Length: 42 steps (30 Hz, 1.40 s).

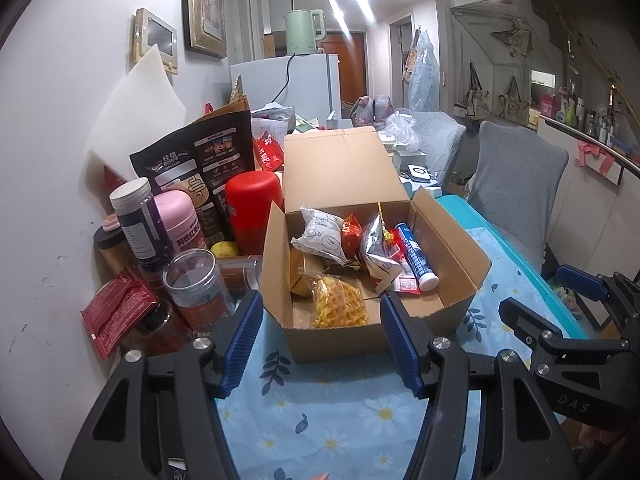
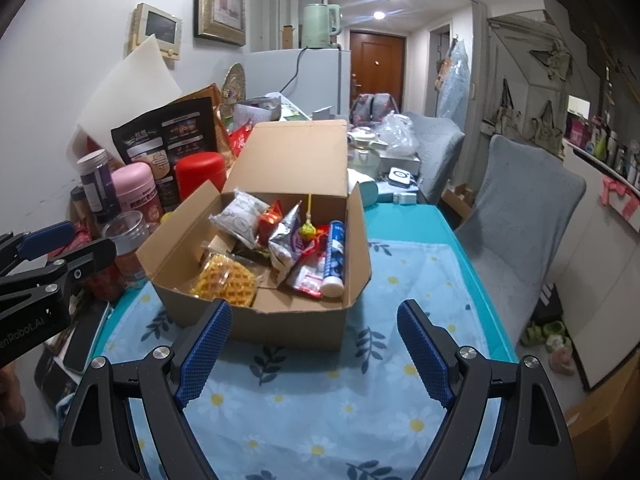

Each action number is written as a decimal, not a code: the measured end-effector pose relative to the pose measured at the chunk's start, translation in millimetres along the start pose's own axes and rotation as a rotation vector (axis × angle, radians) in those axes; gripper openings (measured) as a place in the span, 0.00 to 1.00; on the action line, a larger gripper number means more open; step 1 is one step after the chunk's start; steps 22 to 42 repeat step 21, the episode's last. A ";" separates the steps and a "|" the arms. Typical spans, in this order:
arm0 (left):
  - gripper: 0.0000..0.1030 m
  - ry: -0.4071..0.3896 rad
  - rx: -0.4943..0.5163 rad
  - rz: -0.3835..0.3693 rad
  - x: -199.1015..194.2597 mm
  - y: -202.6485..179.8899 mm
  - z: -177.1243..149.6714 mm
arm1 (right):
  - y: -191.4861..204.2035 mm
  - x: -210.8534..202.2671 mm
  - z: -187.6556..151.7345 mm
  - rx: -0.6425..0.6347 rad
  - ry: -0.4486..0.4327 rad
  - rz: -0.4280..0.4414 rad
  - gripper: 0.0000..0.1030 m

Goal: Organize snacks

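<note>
An open cardboard box [image 1: 340,344] [image 2: 280,324] stands on the blue floral tablecloth. Inside lie a yellow waffle pack [image 1: 340,304] [image 2: 224,280], a white packet [image 1: 322,234] [image 2: 240,216], a red packet [image 1: 352,228], a silver packet [image 1: 376,248] [image 2: 286,240], a lollipop [image 2: 308,228] and a blue-and-white tube [image 1: 416,256] [image 2: 336,256]. My left gripper [image 1: 320,300] [image 2: 76,246] hovers just before the box's front wall, open and holding nothing. My right gripper [image 2: 316,308] [image 1: 548,292] is also open and empty, in front of the box's right front corner.
Left of the box crowd a red tin [image 1: 252,208], a pink tin [image 1: 180,220], a purple jar [image 1: 138,220], a clear jar [image 1: 198,284], a black pouch [image 1: 200,160] and red sachets [image 1: 116,312]. Grey chairs [image 1: 516,192] stand along the table's right edge.
</note>
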<state>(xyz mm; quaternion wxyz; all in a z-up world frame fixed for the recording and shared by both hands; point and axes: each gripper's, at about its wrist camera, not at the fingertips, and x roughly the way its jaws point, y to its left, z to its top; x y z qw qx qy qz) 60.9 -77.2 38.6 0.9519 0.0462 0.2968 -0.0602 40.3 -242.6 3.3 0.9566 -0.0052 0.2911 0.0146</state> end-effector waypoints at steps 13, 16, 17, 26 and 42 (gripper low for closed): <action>0.59 0.018 0.006 -0.019 4.2 -0.4 -4.6 | -2.6 1.6 -3.2 0.008 0.010 -0.006 0.83; 0.59 0.021 0.004 -0.026 5.4 0.0 -4.7 | -2.5 1.8 -3.5 0.007 0.011 -0.006 0.83; 0.59 0.022 0.003 -0.028 6.2 0.3 -4.5 | -2.7 2.4 -3.7 0.006 0.012 -0.005 0.83; 0.59 0.025 0.006 -0.049 8.4 -1.5 -5.0 | -3.0 4.6 -4.3 0.010 0.021 -0.010 0.83; 0.59 0.025 0.006 -0.049 8.4 -1.5 -5.0 | -3.0 4.6 -4.3 0.010 0.021 -0.010 0.83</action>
